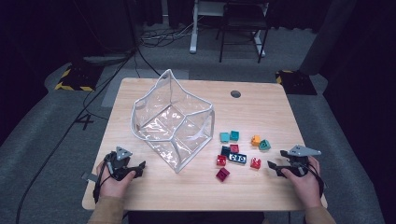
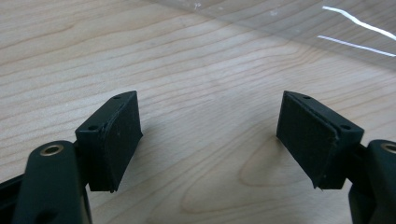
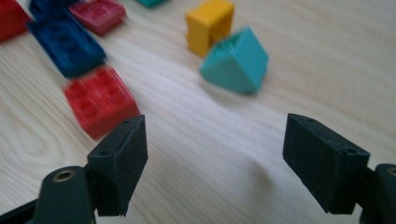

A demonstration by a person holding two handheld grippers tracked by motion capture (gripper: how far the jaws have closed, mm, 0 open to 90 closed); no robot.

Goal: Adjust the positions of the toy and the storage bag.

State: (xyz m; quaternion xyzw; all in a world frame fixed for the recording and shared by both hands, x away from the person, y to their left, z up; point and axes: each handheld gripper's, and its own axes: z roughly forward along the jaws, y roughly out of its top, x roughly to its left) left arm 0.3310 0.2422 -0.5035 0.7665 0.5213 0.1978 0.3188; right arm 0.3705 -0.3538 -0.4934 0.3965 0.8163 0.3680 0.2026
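Note:
A clear plastic pouch (image 1: 173, 122) with white piping stands open in the middle of the wooden table (image 1: 261, 112). Right of it lie several loose bricks, among them a red one (image 1: 255, 163), a long blue one (image 1: 237, 158), an orange one (image 1: 255, 140) and a teal one (image 1: 265, 145). My left gripper (image 1: 136, 168) rests near the front left, open, with bare wood between its jaws (image 2: 210, 135); the pouch's edge (image 2: 327, 28) lies just beyond. My right gripper (image 1: 276, 160) is open near the front right. It faces the red brick (image 3: 100, 105), the teal brick (image 3: 236, 60) and the yellow-orange brick (image 3: 210, 25), and holds nothing (image 3: 215, 158).
A round cable hole (image 1: 236, 94) sits at the table's far edge. Behind the table are a chair and desk legs (image 1: 240, 28), floor cables and yellow-black striped bases (image 1: 74, 79). A blue brick (image 3: 65, 44) and a crimson brick (image 3: 98, 14) lie left of the right gripper's line.

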